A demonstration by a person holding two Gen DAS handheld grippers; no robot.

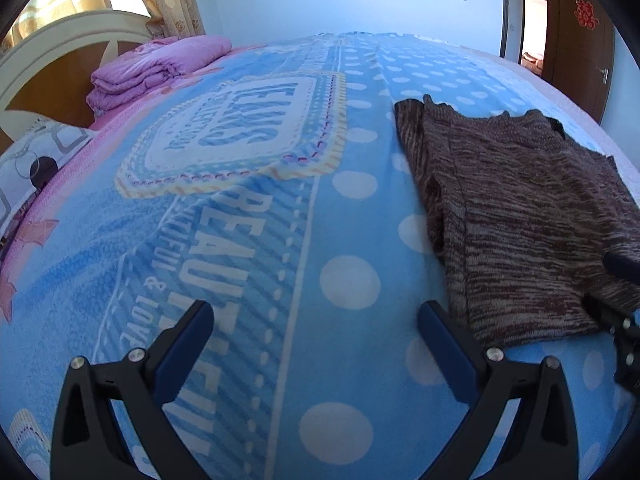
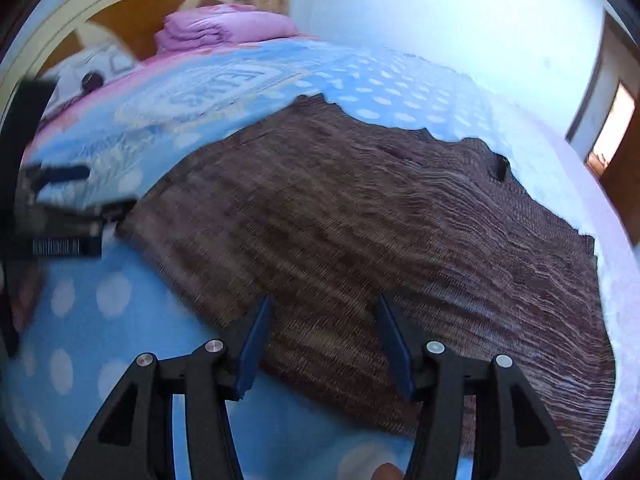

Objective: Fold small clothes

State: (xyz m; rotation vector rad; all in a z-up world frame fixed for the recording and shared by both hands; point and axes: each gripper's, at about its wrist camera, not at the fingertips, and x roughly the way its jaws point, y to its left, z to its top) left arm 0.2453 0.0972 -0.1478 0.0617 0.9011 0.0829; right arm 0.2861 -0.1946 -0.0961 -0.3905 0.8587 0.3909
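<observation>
A brown marled knit garment (image 1: pixel 520 216) lies spread flat on the blue polka-dot blanket (image 1: pixel 352 280). My left gripper (image 1: pixel 316 316) stands open above bare blanket, just left of the garment's near-left corner, holding nothing. In the right wrist view the garment (image 2: pixel 360 220) fills the middle. My right gripper (image 2: pixel 324 316) hovers over its near edge, jaws apart, the knit lying flat beneath and not pinched. The right gripper (image 1: pixel 602 282) shows at the edge of the left wrist view, and the left gripper (image 2: pixel 94 208), blurred, at the left of the right wrist view.
A folded pink quilt (image 1: pixel 152 72) and a patterned pillow (image 1: pixel 36 160) lie by the cream headboard (image 1: pixel 60 36) at the far left. Curtains, a white wall and a brown door (image 1: pixel 580 40) stand beyond the bed. A fingertip (image 2: pixel 386 470) shows at the bottom edge.
</observation>
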